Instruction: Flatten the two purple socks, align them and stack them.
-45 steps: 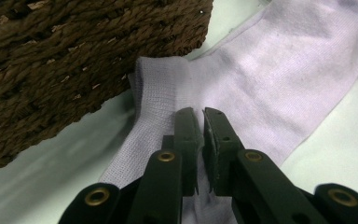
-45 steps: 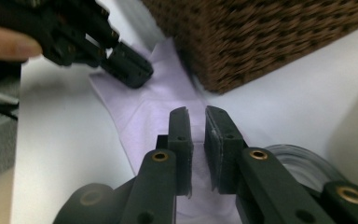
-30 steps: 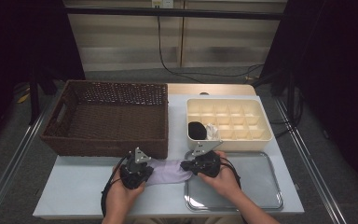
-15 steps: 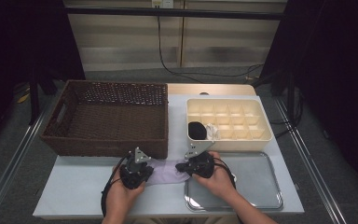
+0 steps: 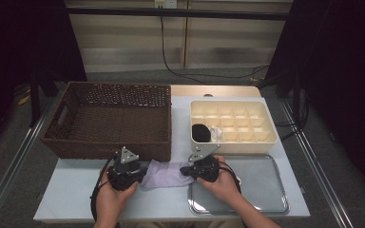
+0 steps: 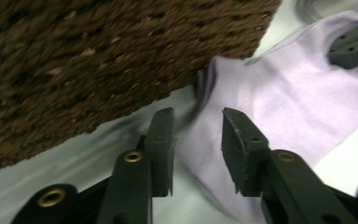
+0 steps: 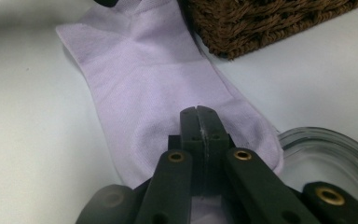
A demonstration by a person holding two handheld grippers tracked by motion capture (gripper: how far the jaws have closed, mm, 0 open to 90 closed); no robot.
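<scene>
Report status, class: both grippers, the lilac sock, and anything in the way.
Right gripper shut on lilac sock. Left gripper open, jaws astride the sock's other end. Sock flat on table. Wicker basket close behind; metal tray beside.

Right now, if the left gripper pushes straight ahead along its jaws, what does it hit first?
Most likely the lilac sock: the left gripper has its jaws open astride the sock's near edge. Beyond it lies the right gripper, with the wicker basket wall just off to the side. Depth is unclear.
</scene>
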